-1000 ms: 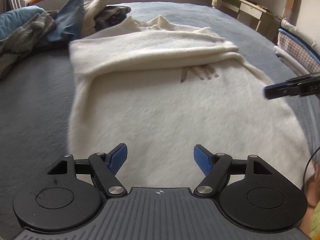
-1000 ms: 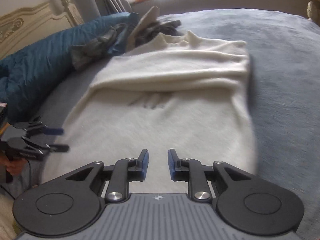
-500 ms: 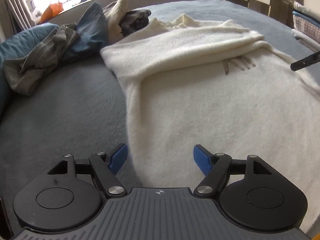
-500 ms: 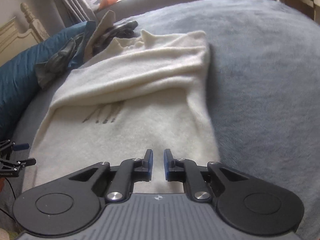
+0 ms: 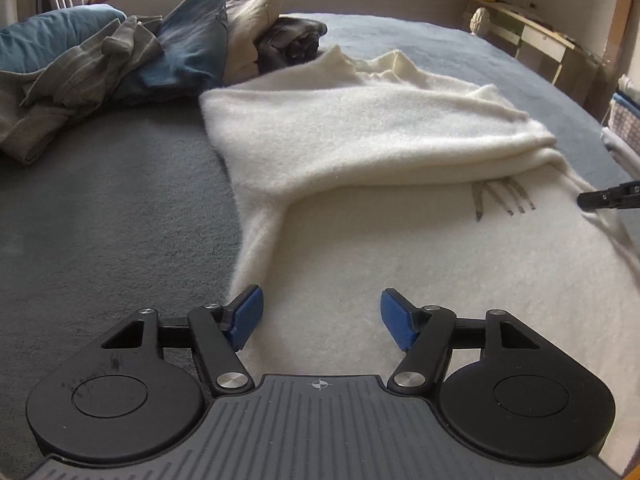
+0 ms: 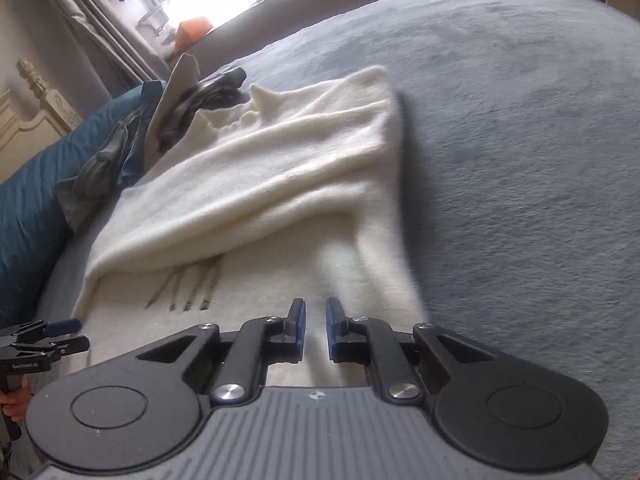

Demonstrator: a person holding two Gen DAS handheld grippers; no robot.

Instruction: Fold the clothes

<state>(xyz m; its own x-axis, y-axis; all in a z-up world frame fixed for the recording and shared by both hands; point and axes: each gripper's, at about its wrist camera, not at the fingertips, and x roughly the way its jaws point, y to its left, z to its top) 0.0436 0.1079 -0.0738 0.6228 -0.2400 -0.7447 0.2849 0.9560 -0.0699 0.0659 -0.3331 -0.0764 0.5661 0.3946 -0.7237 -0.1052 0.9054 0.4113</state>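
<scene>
A cream sweater [image 5: 380,152] [image 6: 280,184] lies flat on the grey bed cover [image 5: 100,200], its upper part folded down over the body, with a dark line pattern [image 5: 504,200] showing below the fold. My left gripper [image 5: 320,304] hovers over the sweater's lower left edge, jaws wide and closing slightly, nothing between the pads. My right gripper [image 6: 316,312] hangs above the lower right part, its pads a narrow gap apart with no cloth pinched. Each gripper also shows in the other's view: right gripper [image 5: 608,196], left gripper [image 6: 64,334].
A pile of loose clothes [image 5: 160,52] [image 6: 160,132] lies at the sweater's far end beside a blue duvet [image 6: 28,208]. A carved headboard [image 6: 36,112] stands at the left, a desk [image 5: 540,36] and stacked textiles [image 5: 626,120] at the right. Grey cover [image 6: 520,160] spreads to the right.
My left gripper slid left to the sweater's left edge. My right gripper slid right toward the right edge, rolled, and its jaws narrowed. The sweater lies as before.
</scene>
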